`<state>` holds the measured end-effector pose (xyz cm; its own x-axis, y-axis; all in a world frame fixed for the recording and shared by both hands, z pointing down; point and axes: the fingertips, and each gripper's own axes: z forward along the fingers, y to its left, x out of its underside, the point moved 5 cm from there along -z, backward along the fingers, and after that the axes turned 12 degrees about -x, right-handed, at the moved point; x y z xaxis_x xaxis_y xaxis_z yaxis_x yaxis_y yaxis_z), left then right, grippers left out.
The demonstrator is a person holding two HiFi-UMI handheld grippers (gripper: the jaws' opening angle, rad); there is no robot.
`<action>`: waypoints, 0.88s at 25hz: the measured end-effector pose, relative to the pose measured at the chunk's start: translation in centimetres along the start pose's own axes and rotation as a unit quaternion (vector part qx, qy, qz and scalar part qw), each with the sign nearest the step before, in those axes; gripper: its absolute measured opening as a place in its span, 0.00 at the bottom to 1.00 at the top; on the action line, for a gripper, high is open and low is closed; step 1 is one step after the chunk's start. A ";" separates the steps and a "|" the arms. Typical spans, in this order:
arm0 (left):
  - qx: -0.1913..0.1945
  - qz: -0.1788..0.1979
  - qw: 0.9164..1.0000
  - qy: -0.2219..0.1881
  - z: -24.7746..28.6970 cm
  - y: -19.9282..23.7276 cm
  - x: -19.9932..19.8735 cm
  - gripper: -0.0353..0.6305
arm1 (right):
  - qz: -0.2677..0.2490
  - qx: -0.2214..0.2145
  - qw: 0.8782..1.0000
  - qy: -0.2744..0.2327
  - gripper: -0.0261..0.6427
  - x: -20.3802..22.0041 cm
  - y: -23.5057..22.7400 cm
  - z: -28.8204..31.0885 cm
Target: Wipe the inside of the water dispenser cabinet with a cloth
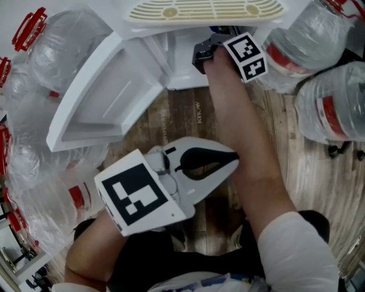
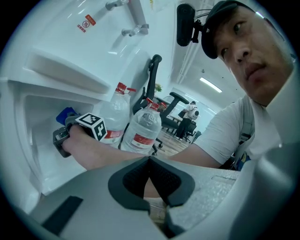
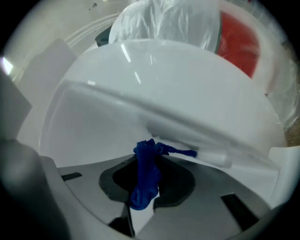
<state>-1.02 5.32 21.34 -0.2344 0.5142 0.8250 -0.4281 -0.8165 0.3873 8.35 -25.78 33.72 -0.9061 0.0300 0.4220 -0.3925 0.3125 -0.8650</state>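
The white water dispenser's cabinet (image 1: 182, 63) stands open, its door (image 1: 108, 97) swung out to the left. My right gripper (image 1: 217, 39) reaches into the cabinet mouth, marker cube (image 1: 246, 55) on top. In the right gripper view it (image 3: 149, 157) is shut on a bunched blue cloth (image 3: 146, 173), close to the white inner wall (image 3: 93, 126). My left gripper (image 1: 235, 161) hangs back over the wooden floor, jaws together and holding nothing. The left gripper view has its tips (image 2: 150, 158) touching, and the blue cloth (image 2: 65, 115) shows inside the cabinet beyond the right forearm.
Large water jugs crowd both sides: two at the right (image 1: 308, 45) (image 1: 333, 108), several at the left (image 1: 57, 40). The dispenser's drip tray (image 1: 205, 10) overhangs the cabinet. Wooden floor (image 1: 188, 120) lies between door and my body.
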 end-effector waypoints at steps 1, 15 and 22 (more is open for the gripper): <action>-0.004 -0.002 1.000 0.004 0.0 0.0 0.2 0.05 | 0.007 -0.006 1.000 -0.010 0.14 -0.3 0.1 -0.1; -0.019 0.000 1.000 0.015 0.4 0.7 0.1 0.05 | 0.056 -0.058 0.993 -0.090 0.14 -2.6 3.7 -4.9; -0.021 0.000 1.000 0.010 0.0 1.2 -0.2 0.05 | 0.011 -0.066 0.995 -0.078 0.14 -3.1 4.8 -7.1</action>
<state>-1.46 4.23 21.66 -0.2514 0.5197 0.8165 -0.4649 -0.8048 0.3691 10.39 -17.60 30.23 -0.9320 -0.1051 0.3469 -0.3567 0.4358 -0.8264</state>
